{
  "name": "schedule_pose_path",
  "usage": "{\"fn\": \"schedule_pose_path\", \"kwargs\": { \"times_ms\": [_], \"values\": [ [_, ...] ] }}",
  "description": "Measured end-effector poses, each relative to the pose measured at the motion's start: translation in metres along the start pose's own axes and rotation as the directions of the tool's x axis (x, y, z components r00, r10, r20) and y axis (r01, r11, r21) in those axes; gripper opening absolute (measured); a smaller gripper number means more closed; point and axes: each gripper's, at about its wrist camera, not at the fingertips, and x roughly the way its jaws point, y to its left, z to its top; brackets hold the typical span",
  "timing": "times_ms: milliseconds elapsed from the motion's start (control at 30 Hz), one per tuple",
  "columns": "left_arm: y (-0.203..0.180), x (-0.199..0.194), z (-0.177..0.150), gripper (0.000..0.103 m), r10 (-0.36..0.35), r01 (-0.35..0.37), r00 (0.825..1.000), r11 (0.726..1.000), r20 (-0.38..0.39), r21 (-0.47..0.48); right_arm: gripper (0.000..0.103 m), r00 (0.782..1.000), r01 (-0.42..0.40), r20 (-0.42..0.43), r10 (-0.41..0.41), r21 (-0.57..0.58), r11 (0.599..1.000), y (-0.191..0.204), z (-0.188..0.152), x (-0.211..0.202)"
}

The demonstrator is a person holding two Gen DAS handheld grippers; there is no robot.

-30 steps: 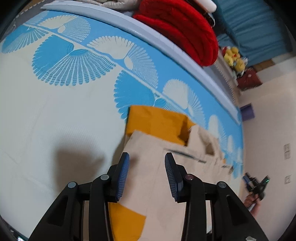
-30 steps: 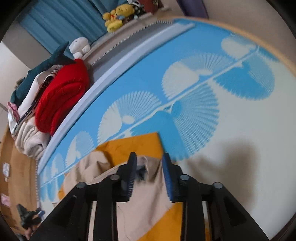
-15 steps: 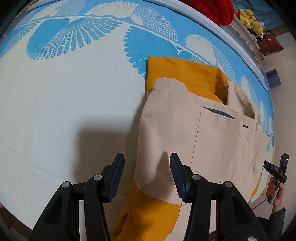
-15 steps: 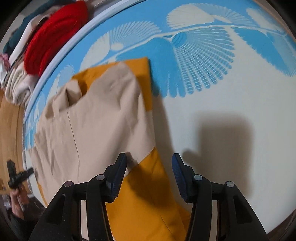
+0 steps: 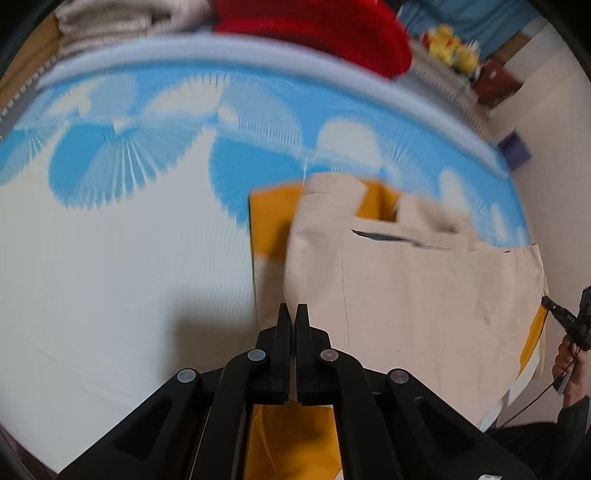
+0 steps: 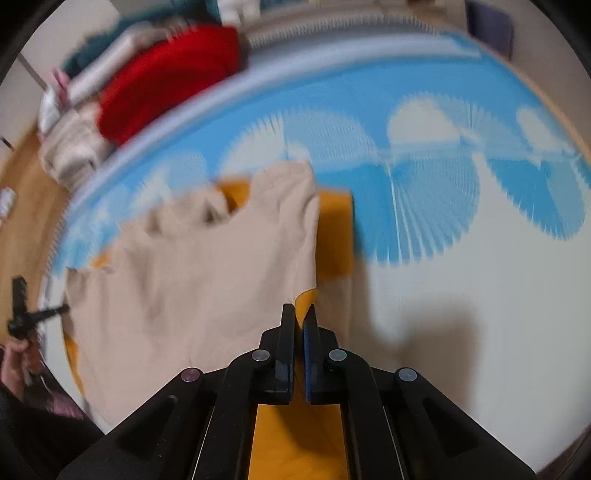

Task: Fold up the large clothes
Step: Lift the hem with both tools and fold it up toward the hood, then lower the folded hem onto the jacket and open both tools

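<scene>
Gripping opposite near edges of the garment (image 5: 424, 295), both tools have just snapped shut after standing open half a second ago.

Left wrist view: the left gripper (image 5: 292, 314) is clenched, its jaws meeting at the garment's left near edge, where beige cloth passes into the orange panel below. Whether cloth is truly pinched is hard to confirm through the motion blur, though fabric runs straight into the closed jaws. The garment lies spread on the sheet (image 5: 110, 277), beige over orange, its collar end toward the far blue border. At far right the other hand (image 5: 569, 362) holds its tool at the garment's opposite edge. A red cushion (image 5: 314, 33) and folded laundry sit beyond the sheet.

Right wrist view: the right gripper (image 6: 300, 317) is likewise clamped, on the right near edge, with orange cloth showing between and under the jaws. The garment (image 6: 203, 277) stretches away to the left, where the left hand (image 6: 18, 354) appears.

With both near corners apparently taken, the next step is likely lifting the hem and carrying it toward the collar.
</scene>
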Motion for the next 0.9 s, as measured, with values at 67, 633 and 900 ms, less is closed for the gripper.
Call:
{"fn": "schedule_pose_path", "kwargs": {
  "times_ms": [67, 633, 900],
  "values": [
    [0.004, -0.016, 0.010, 0.000, -0.023, 0.025, 0.996, 0.999, 0.082, -0.020, 0.003, 0.995, -0.032, 0.095, 0.030, 0.025, 0.999, 0.003, 0.010, -0.023],
    [0.008, 0.076, 0.043, 0.003, 0.222, -0.219, 0.973, 0.974, 0.063, -0.048, 0.003, 0.980, 0.174, 0.070, -0.186, 0.160, 0.972, -0.003, 0.059, 0.084],
    [0.021, 0.070, 0.041, 0.027, 0.238, -0.237, 0.971, 0.964, -0.009, -0.122, 0.007, 0.965, 0.260, -0.031, -0.259, 0.193, 0.946, -0.018, 0.048, 0.110]
  ]
}}
